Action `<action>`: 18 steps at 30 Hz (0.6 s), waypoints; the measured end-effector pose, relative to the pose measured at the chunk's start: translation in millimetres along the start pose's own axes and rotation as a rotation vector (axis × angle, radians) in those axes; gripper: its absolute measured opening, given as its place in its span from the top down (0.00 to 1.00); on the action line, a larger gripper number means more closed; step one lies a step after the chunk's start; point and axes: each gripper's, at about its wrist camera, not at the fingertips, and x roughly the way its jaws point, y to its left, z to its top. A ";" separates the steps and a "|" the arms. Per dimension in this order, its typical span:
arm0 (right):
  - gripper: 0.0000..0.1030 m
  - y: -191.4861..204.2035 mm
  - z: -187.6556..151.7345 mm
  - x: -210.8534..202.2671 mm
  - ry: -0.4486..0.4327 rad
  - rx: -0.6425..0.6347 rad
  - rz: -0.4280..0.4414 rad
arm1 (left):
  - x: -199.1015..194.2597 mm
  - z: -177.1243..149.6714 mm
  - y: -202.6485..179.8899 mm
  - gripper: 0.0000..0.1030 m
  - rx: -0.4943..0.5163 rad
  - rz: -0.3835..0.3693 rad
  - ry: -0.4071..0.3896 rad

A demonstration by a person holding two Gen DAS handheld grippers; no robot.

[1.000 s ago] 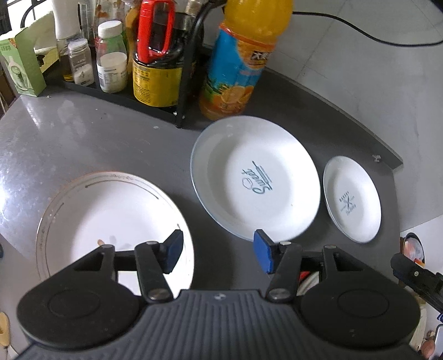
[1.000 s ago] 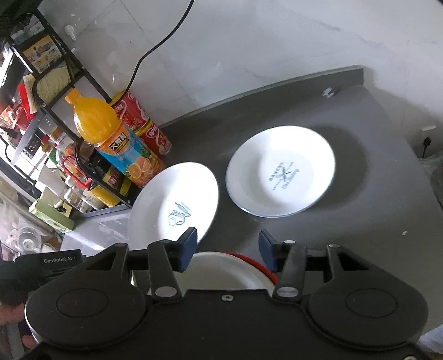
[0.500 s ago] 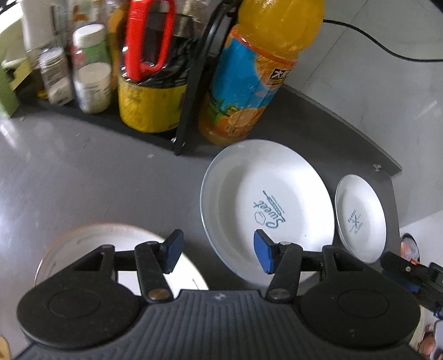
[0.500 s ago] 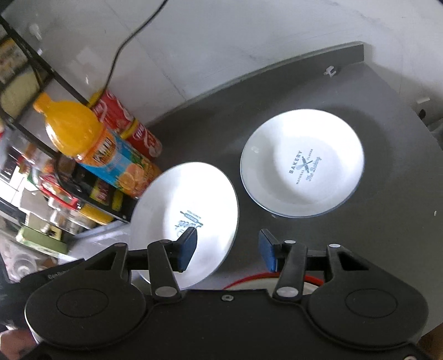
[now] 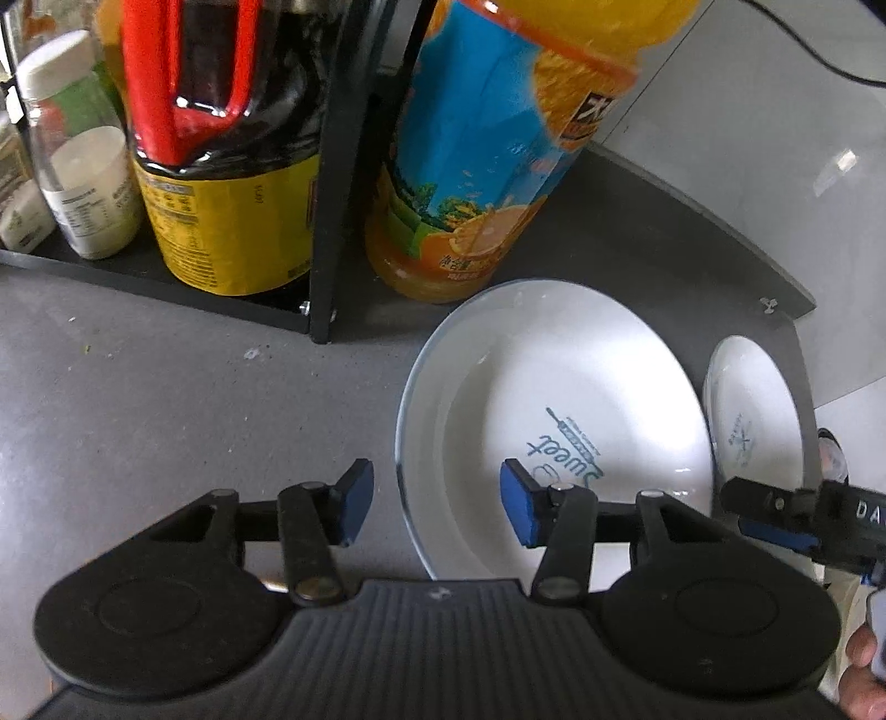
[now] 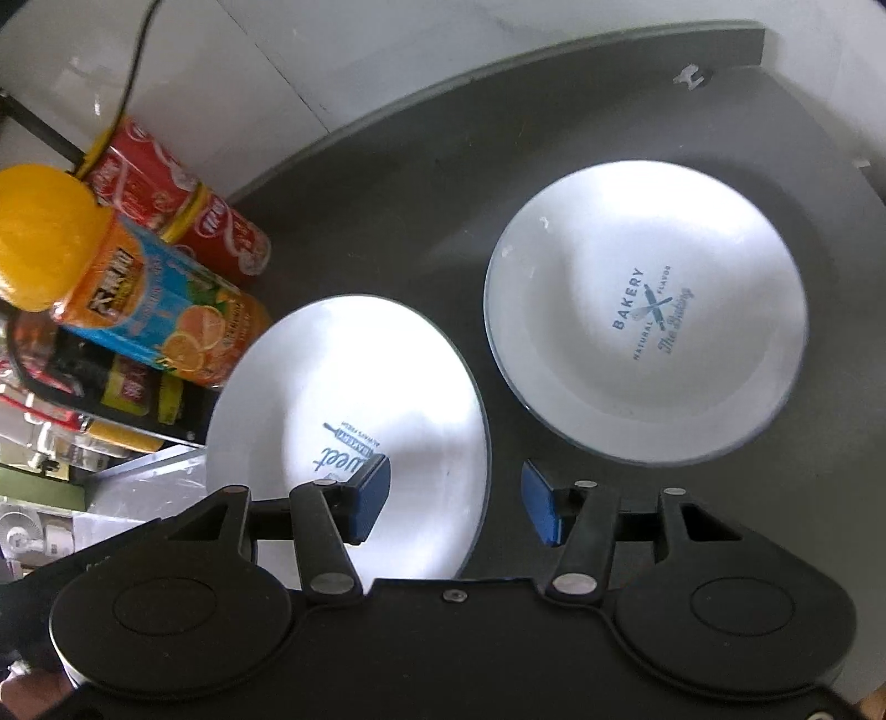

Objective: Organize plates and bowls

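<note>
We hold our left gripper (image 5: 437, 507) with its blue pads (image 5: 357, 501) spread wide and nothing between them. It hovers over the near-left rim of the "Sweet" plate (image 5: 554, 410), one pad over bare countertop (image 5: 166, 410) and the other over the plate's white basin; whether either pad touches the plate we cannot tell.

Our right gripper (image 6: 454, 507) is likewise wide apart and empty. Its left pad sits over the "Sweet" plate (image 6: 354, 410) near the printed word, its right pad over the dark counter (image 6: 554, 166) just off that plate's edge.

Both plates lie flat on the grey countertop. The "Bakery" plate (image 6: 645, 310) sits just beside the "Sweet" plate, on the side nearer the counter's end, with a narrow strip of counter between their rims. In the left wrist view the same plate (image 5: 753, 421) shows as a thin oval at the right, partly hidden behind the tip of our other gripper (image 5: 803, 518).

Behind the "Sweet" plate stands an orange juice bottle (image 5: 487, 166), its base very near the plate's far rim. Two red drink cans (image 6: 183, 205) lie or lean behind the bottle against the white wall. Left of the bottle is a black wire rack (image 5: 326, 221) holding a dark sauce jug with a red handle (image 5: 221, 155) and a white-capped jar (image 5: 83, 166). A black cable (image 5: 819, 50) runs across the white wall.
</note>
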 end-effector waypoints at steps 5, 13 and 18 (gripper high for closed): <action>0.49 2.0 8.2 20.2 0.033 -0.001 -0.035 | 17.8 3.5 5.2 0.65 -0.021 0.010 0.027; 0.60 2.1 9.6 45.9 0.090 0.005 -0.062 | 33.4 3.9 15.1 0.77 -0.096 -0.002 0.054; 0.77 -0.3 12.0 58.7 0.116 0.023 -0.053 | 37.5 5.0 21.6 0.85 -0.169 -0.033 0.065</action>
